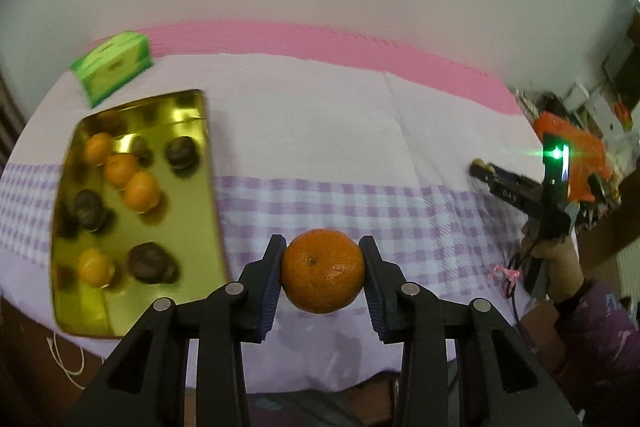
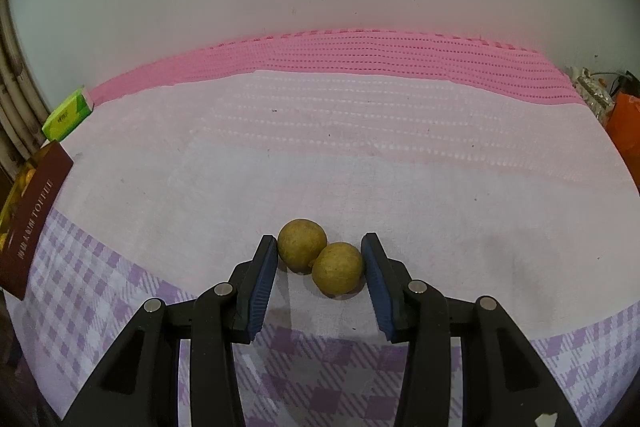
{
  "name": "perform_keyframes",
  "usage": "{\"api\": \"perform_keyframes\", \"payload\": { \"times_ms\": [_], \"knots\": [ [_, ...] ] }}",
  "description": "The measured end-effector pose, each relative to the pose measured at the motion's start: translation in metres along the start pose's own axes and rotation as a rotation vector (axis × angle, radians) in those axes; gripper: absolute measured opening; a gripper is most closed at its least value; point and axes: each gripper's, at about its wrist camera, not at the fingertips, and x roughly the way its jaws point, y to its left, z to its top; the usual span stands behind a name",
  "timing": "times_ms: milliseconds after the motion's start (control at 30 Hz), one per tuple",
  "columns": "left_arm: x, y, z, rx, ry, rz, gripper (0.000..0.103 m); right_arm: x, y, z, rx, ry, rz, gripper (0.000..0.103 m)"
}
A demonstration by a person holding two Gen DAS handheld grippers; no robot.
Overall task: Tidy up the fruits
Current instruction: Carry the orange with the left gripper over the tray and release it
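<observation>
The gold tin tray (image 1: 208, 227) is gleaming like polished metal, mirroring its fruit. The cloth (image 1: 320, 131) covering the bench is looking woven and matt. The orange (image 1: 323, 271) is showing dimpled, slightly shiny peel; the green-brown fruits (image 2: 337, 268) are looking dull and speckled.
</observation>
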Motion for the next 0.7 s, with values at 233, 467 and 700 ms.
{"api": "perform_keyframes", "payload": {
  "times_ms": [233,467,700],
  "knots": [
    [-0.025,0.052,0.005,-0.089,-0.060,0.069,0.038,0.000,0.004,0.000,-0.015,0.004,-0.017,0.043],
    [-0.020,0.086,0.005,-0.139,-0.080,0.139,0.038,0.001,0.005,0.000,-0.019,0.005,-0.021,0.043],
    [-0.003,0.097,0.000,-0.157,-0.060,0.142,0.038,0.001,0.005,0.000,-0.018,0.005,-0.020,0.043]
  ]
}}
